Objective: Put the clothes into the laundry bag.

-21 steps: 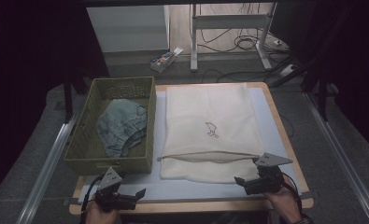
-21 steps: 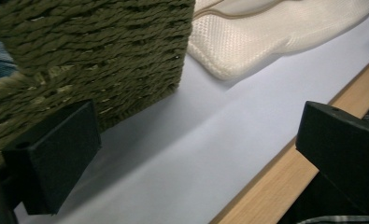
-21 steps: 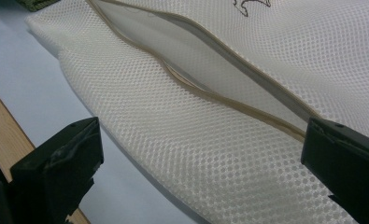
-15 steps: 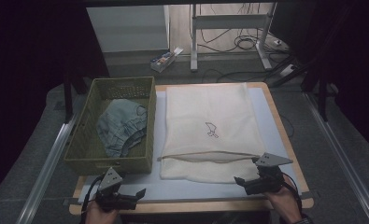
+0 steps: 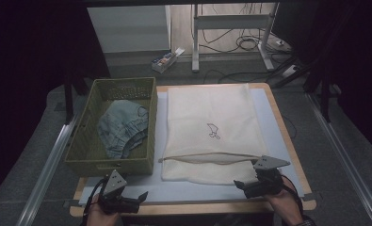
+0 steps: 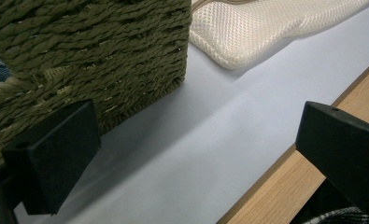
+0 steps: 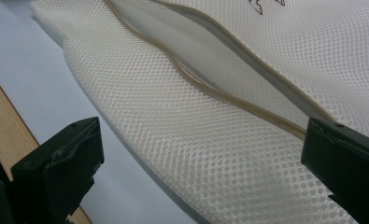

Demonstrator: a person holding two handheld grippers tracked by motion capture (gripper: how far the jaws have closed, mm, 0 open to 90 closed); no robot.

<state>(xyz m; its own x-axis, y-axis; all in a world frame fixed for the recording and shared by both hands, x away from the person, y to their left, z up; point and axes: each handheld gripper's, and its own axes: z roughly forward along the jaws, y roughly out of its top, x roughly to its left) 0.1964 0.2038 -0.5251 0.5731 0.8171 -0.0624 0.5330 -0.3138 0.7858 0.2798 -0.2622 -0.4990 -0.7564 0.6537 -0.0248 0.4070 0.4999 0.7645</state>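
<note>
Pale table mat, basket weave close-up; mesh bag's open zip opposite.

A small box, perhaps of cards, lies on the floor beyond the table, near cables.

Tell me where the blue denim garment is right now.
In the high view, the blue denim garment lies inside the green woven basket on the table's left side, just left of the white mesh bag.
</note>
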